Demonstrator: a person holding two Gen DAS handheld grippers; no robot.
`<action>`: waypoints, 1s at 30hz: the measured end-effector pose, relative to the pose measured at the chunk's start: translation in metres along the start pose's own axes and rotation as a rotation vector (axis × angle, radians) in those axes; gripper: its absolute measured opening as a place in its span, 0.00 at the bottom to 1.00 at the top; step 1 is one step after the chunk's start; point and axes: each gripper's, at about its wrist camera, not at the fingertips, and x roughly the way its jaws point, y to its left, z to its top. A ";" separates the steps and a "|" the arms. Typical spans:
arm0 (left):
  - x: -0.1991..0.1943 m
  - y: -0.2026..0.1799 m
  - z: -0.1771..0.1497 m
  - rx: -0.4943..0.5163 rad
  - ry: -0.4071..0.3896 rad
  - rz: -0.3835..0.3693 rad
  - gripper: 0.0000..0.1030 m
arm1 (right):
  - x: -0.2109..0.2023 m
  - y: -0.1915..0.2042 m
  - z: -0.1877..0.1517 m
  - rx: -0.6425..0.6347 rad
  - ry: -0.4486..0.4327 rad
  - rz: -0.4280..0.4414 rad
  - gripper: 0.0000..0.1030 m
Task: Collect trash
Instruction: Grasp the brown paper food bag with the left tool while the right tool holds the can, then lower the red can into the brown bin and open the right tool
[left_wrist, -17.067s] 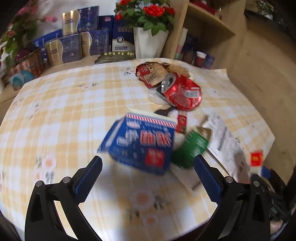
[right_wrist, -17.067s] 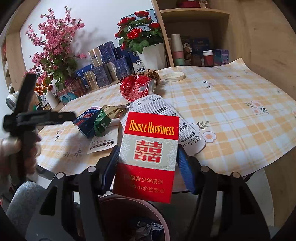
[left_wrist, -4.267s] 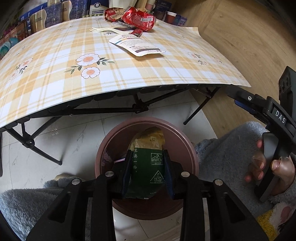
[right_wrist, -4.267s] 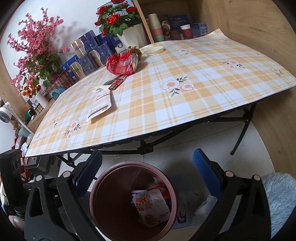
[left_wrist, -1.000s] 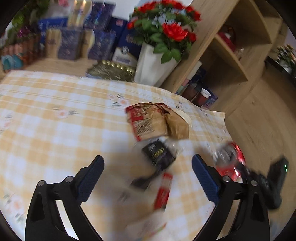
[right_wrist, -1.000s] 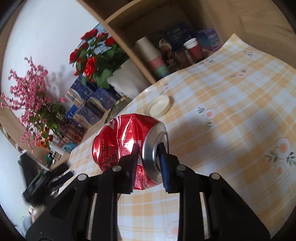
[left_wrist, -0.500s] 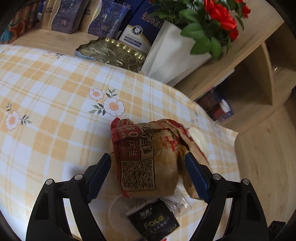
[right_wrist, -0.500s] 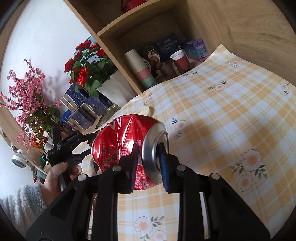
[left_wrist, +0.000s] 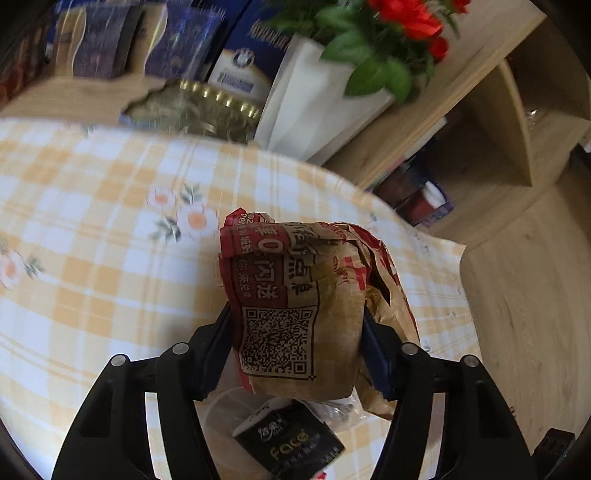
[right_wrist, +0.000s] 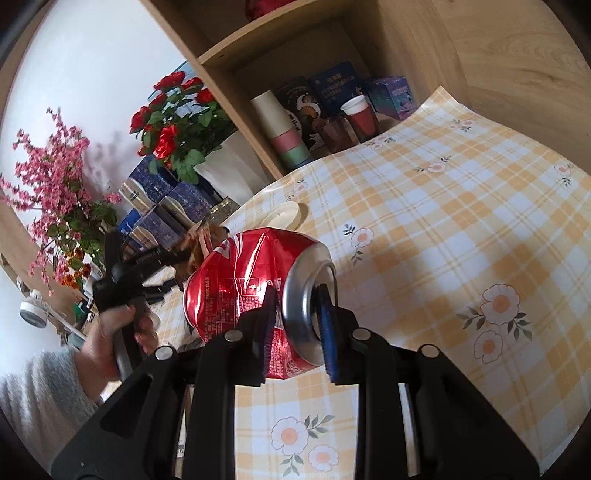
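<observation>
Fingers: L gripper closing on paper bag, R gripper pinched crushed can | we'd binned neither | black packet left at 6 o'clock.

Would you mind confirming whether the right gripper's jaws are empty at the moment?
No, the right gripper has its jaws clamped on the rim of a crushed red can.
</observation>
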 end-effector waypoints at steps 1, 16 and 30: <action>-0.010 -0.003 0.002 0.006 -0.012 -0.012 0.60 | -0.001 0.002 -0.002 0.002 0.002 0.002 0.24; -0.147 -0.029 -0.047 0.135 -0.069 -0.012 0.60 | -0.055 0.038 -0.039 -0.016 0.009 0.015 0.24; -0.255 -0.023 -0.146 0.222 -0.115 0.009 0.60 | -0.105 0.062 -0.089 -0.031 0.035 0.033 0.24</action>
